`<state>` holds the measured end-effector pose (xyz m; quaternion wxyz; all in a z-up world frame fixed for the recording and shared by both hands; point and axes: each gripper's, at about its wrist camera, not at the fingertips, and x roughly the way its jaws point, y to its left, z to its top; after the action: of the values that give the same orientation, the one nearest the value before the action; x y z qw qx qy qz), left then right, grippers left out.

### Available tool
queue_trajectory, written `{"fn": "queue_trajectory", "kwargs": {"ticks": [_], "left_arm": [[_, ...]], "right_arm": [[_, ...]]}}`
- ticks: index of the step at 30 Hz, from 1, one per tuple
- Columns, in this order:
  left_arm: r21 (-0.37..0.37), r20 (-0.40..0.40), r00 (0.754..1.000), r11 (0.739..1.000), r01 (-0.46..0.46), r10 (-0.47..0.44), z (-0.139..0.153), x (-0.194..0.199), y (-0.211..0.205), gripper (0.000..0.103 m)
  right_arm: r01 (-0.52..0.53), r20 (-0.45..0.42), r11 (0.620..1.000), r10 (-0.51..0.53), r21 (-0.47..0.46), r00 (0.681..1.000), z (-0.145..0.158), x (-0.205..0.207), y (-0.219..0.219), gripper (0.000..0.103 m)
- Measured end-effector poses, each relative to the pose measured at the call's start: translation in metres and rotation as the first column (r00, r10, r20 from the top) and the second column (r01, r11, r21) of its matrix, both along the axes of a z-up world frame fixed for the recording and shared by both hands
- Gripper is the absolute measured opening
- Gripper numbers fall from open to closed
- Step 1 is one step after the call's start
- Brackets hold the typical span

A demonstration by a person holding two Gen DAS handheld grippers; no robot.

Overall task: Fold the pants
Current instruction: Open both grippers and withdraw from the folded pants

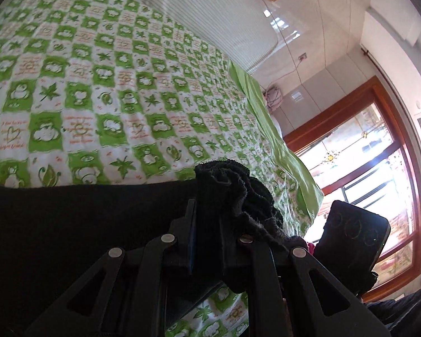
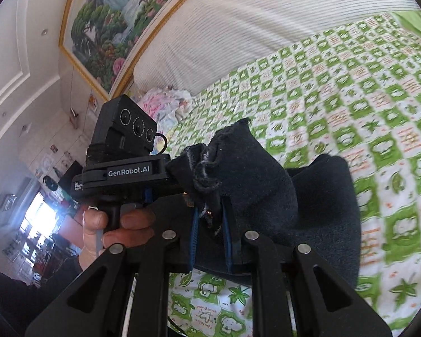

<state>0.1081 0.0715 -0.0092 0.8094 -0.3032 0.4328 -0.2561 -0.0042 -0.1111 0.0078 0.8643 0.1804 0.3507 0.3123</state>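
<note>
While both tools are lifted over the bed, the left gripper (image 1: 207, 219) has its jaws nearly closed, clamped on a bunched, frayed edge of the dark pants (image 1: 233, 193), whose cloth stretches away to the left in a flat dark band across the lower part of that view. Nearly closed too, the right gripper (image 2: 212, 221) pinches another gathered edge of the same pants (image 2: 255, 179), with a bit of zipper showing between its blue-lined fingers (image 2: 228, 224); the fabric bulges up above the jaws and hangs off to the right. Just left of it, a hand (image 2: 109, 224) grips the handle of the other tool. Under the pants lies a green-and-white checked bedspread (image 2: 350, 106), with a striped white pillow (image 2: 238, 22) at its far end. A gold-framed landscape painting (image 2: 109, 22) hangs on the wall behind, and a wood-framed window (image 1: 373, 151) glows bright.
</note>
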Motion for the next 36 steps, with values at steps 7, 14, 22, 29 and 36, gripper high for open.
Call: {"fn": "queue_trajectory", "kwargs": {"ticks": [7, 14, 22, 29, 36], "left_arm": [[-0.009, -0.098, 0.991, 0.996, -0.093, 0.092, -0.041, -0.021, 0.031, 0.009], [0.008, -0.105, 0.982, 0.988, -0.156, 0.156, -0.042, -0.052, 0.044, 0.010], [0.028, -0.101, 0.970, 0.975, -0.220, 0.222, -0.035, -0.075, 0.055, 0.010], [0.049, -0.094, 0.953, 0.957, -0.286, 0.289, -0.027, -0.099, 0.065, 0.012], [0.065, -0.093, 0.919, 0.923, -0.378, 0.383, -0.019, -0.125, 0.072, 0.026]], "right_arm": [[-0.041, -0.106, 0.999, 0.038, -0.027, 0.994, -0.036, 0.011, 0.016, 0.021], [-0.095, -0.102, 0.995, 0.091, -0.041, 0.991, -0.038, 0.006, 0.030, 0.056], [-0.103, -0.083, 0.993, 0.098, -0.060, 0.992, -0.031, 0.003, 0.036, 0.059], [-0.100, -0.058, 0.994, 0.097, -0.037, 0.994, -0.017, -0.002, 0.034, 0.059], [-0.109, -0.030, 0.994, 0.108, -0.028, 0.994, -0.006, -0.007, 0.037, 0.059]]}}
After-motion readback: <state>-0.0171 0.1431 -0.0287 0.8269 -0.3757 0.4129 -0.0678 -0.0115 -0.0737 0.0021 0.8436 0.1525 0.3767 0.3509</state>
